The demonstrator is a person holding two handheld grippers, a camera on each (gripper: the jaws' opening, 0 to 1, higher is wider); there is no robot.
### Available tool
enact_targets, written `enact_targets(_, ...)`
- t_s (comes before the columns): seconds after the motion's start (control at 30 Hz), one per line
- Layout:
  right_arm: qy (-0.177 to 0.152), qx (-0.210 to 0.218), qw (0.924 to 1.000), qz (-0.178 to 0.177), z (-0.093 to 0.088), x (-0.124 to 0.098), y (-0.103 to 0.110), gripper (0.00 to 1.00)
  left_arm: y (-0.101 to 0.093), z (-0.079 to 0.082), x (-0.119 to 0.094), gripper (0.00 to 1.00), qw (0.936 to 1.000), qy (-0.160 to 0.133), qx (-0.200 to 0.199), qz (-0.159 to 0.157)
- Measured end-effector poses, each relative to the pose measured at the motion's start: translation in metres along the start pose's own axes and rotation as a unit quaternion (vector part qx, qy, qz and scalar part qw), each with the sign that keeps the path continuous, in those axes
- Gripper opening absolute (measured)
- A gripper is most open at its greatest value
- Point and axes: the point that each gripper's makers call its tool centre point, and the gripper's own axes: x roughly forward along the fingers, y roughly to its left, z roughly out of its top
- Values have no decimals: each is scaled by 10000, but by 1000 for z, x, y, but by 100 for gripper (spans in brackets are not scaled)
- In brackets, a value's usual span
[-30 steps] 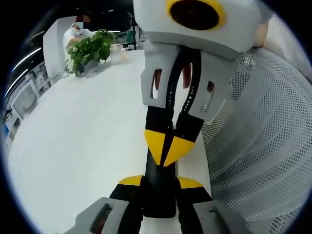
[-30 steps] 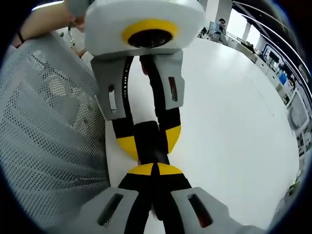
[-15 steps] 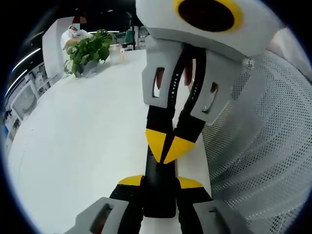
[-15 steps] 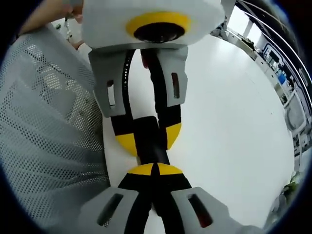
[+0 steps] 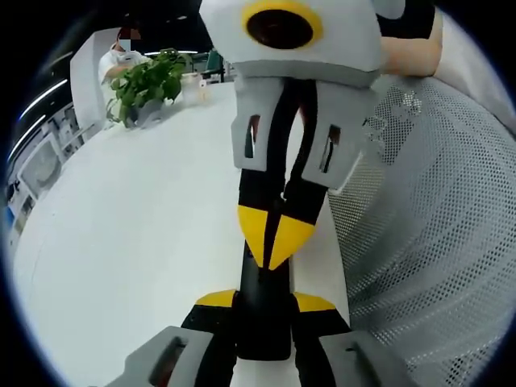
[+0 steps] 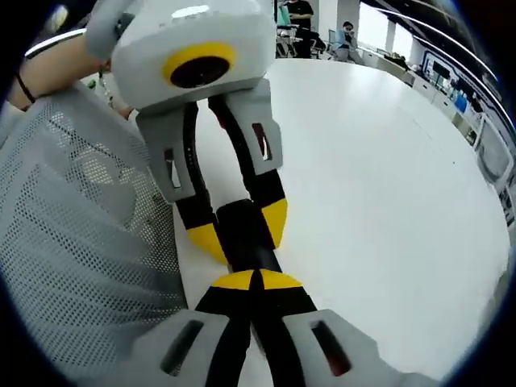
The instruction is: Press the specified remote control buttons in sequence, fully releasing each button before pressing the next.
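A black remote (image 5: 262, 318) is clamped between the yellow-tipped jaws of my left gripper (image 5: 264, 302), which rises from the bottom of the left gripper view. My right gripper (image 5: 274, 234) comes down from above with its yellow tips shut together and resting on the remote's upper face. In the right gripper view my right gripper (image 6: 254, 280) is shut, its tips against the end of the remote (image 6: 242, 234). There the left gripper (image 6: 239, 230) holds the remote from the far side, one yellow tip on each edge. The remote's buttons are hidden.
A white table (image 5: 137, 218) lies under both grippers. Grey mesh (image 5: 435, 226) of a chair stands close beside them, also in the right gripper view (image 6: 81, 242). A potted plant (image 5: 149, 85) and a person (image 5: 121, 56) are at the table's far end.
The right gripper has tilted over the remote and its tips have closed tighter together. The remote stays clamped in the left gripper. The right gripper view has swung with the hand.
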Motion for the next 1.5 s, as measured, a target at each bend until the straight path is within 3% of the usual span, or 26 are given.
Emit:
enact_targets(0.23, 47, -13, 10000, 16, 0, 0, 0, 0, 0, 0, 0, 26, 10000, -7, 14, 1)
enact_targets(0.3, 132, -95, 9997, -154, -6, -3, -8, 0, 0, 0, 0, 26, 10000, -19, 3, -3)
enact_targets(0.37, 28, -71, 9996, -259, -6, -5, -14, 7, 0, 0, 0, 26, 10000, -33, -14, -6)
enact_targets(0.5, 45, -3, 9999, -165, -10, -7, -14, 9, 0, 0, 1, 26, 10000, -28, -1, -9)
enact_targets(0.6, 99, -192, 9997, -93, -13, -9, -11, 9, 0, 0, 0, 26, 10000, -30, -5, -11)
enact_targets(0.67, 123, -584, 9982, 14, -14, -10, -7, 9, -1, 0, 0, 26, 10000, -28, 3, -11)
enact_targets(0.97, 125, -868, 9961, 108, -18, -12, -2, 17, 0, 0, 0, 26, 10000, -31, 4, -12)
enact_targets(1.5, 119, -831, 9964, 98, -21, -14, -7, 16, 0, 0, 1, 26, 10000, -32, 6, 26)
